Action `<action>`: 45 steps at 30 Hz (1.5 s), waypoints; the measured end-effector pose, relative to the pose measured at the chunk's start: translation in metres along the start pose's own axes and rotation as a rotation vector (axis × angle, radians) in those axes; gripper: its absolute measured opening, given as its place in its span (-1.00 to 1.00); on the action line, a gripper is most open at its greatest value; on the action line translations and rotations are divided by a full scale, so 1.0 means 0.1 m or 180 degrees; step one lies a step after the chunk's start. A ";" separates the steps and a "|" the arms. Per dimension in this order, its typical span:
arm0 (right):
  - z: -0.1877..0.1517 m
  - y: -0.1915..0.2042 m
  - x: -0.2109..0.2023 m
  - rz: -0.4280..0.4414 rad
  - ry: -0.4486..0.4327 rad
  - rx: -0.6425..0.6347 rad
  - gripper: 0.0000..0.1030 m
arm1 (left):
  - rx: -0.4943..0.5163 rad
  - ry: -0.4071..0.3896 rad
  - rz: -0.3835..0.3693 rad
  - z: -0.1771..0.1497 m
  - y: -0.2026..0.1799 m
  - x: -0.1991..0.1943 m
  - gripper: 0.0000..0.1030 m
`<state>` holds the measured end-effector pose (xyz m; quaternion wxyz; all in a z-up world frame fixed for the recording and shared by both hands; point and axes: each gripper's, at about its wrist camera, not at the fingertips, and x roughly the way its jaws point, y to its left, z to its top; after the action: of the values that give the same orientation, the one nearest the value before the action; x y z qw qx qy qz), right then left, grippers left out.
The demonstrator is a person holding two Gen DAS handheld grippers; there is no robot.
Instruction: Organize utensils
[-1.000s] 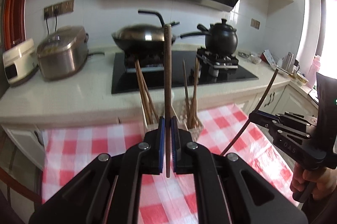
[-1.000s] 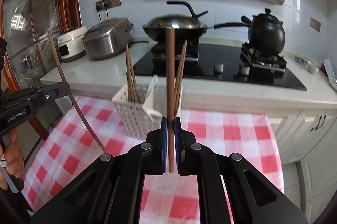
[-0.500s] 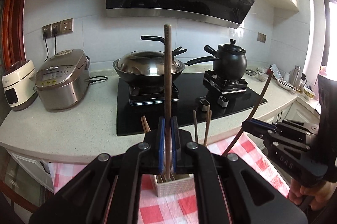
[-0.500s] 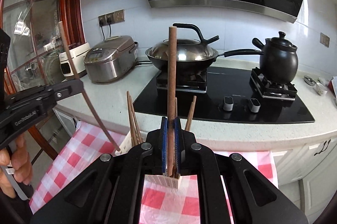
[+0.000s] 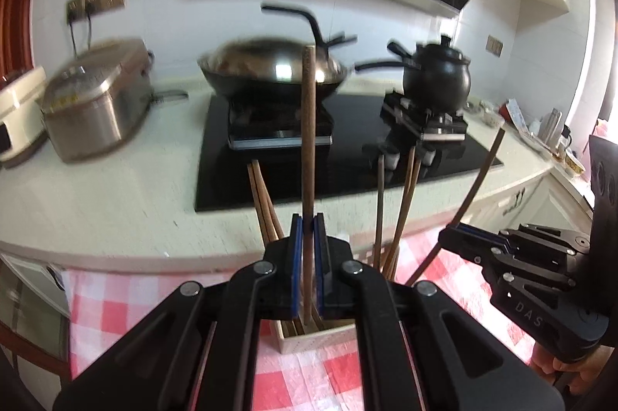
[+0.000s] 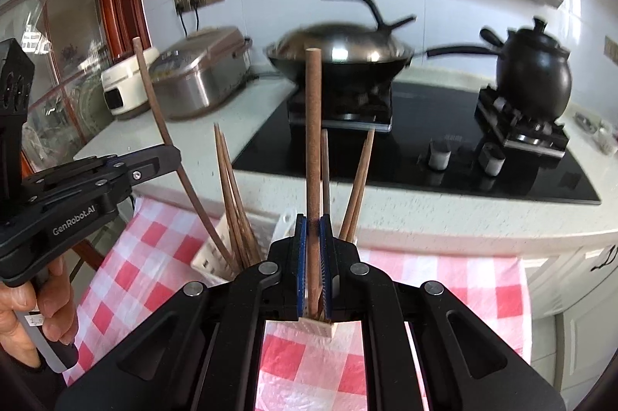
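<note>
Kitchen counter (image 5: pixel 116 202) behind: both grippers (clamped) hold chopsticks upright.

The white basket (image 5: pixel 320 337) sits mostly hidden behind the left claw (image 5: pixel 308 256).

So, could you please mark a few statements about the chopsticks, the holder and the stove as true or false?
1. Each claw is shut on one chopstick. True: the left claw holds a chopstick, and the right claw holds another chopstick.
2. The white chopstick holder is empty. False: several chopsticks stand in it.
3. The holder stands on a red and white checked cloth. True.
4. The black clay pot sits on the checked cloth. False: it sits on a stove burner.
5. A lidded wok sits on the stove. True.
</note>
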<state>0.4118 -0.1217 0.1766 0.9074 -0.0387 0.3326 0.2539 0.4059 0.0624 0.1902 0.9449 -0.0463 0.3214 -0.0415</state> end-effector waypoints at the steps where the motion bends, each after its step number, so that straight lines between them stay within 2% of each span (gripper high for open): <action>1: -0.02 -0.02 0.06 0.0007 0.0044 0.0020 -0.83 | 0.0006 0.0093 -0.0029 -0.03 0.00 0.10 -0.88; 5: -0.08 -0.07 0.25 -0.0044 0.0105 0.0055 -0.75 | -0.0031 0.0297 -0.0022 -0.09 0.05 0.38 -0.81; 6: -0.09 -0.08 0.26 -0.0063 0.0099 0.0068 -0.60 | -0.0040 0.0311 -0.0027 -0.10 0.06 0.40 -0.66; 7: -0.10 -0.11 0.26 -0.0081 0.0080 0.0090 -0.30 | -0.0056 0.0314 -0.0023 -0.11 0.08 0.42 -0.57; 8: -0.11 -0.13 0.24 -0.0118 0.0038 0.0100 -0.09 | -0.0054 0.0303 -0.0015 -0.12 0.09 0.41 -0.49; 9: -0.12 -0.13 0.21 -0.0161 -0.0025 0.0083 0.18 | -0.0039 0.0288 -0.0015 -0.13 0.09 0.40 -0.47; 10: -0.13 -0.14 0.17 -0.0192 -0.0079 0.0060 0.21 | -0.0038 0.0267 -0.0013 -0.15 0.09 0.37 -0.46; 14: -0.20 -0.18 0.00 -0.0311 -0.0230 0.0061 0.24 | -0.0026 0.0162 0.0019 -0.21 0.08 0.19 -0.21; 18: -0.36 -0.23 -0.14 -0.0430 -0.0375 0.0100 0.43 | -0.0018 0.0019 0.0031 -0.40 0.04 -0.06 0.24; 21: -0.58 -0.30 -0.24 -0.0516 -0.0460 0.0186 0.58 | 0.0008 -0.0081 0.0013 -0.65 -0.02 -0.24 0.49; 25: -0.88 -0.35 -0.34 -0.0495 -0.0482 0.0285 0.66 | -0.0084 -0.0219 -0.0053 -1.06 -0.08 -0.45 0.69; 26: -0.94 -0.34 -0.36 -0.0495 -0.0499 0.0295 0.66 | -0.0101 -0.0285 -0.0016 -1.18 -0.10 -0.51 0.86; 27: -1.03 -0.33 -0.40 -0.0504 -0.0548 0.0304 0.66 | -0.0104 -0.0360 -0.0007 -1.31 -0.12 -0.57 0.91; 30: -1.36 -0.29 -0.50 -0.0588 -0.0752 0.0288 0.67 | -0.0130 -0.0435 -0.0105 -1.63 -0.14 -0.66 0.91; 34: -1.74 -0.24 -0.50 -0.0539 -0.0904 0.0231 0.67 | -0.0057 -0.0703 0.0002 -2.01 -0.11 -0.71 0.91; 36: -1.87 -0.25 -0.47 -0.0483 -0.0983 0.0260 0.67 | -0.0069 -0.0802 -0.0022 -2.14 -0.08 -0.67 0.91; 40: -1.95 -0.24 -0.43 -0.0469 -0.1122 0.0199 0.67 | 0.0030 -0.0891 0.0078 -2.18 -0.10 -0.56 0.91; 45: -1.89 -0.22 -0.37 -0.0463 -0.1207 0.0074 0.67 | 0.0024 -0.0934 0.0137 -2.13 -0.09 -0.43 0.91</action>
<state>0.2881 -0.2018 0.0506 0.9701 -0.0037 0.1551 0.1866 0.2412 0.0456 0.0486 0.9826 -0.0414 0.1806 -0.0153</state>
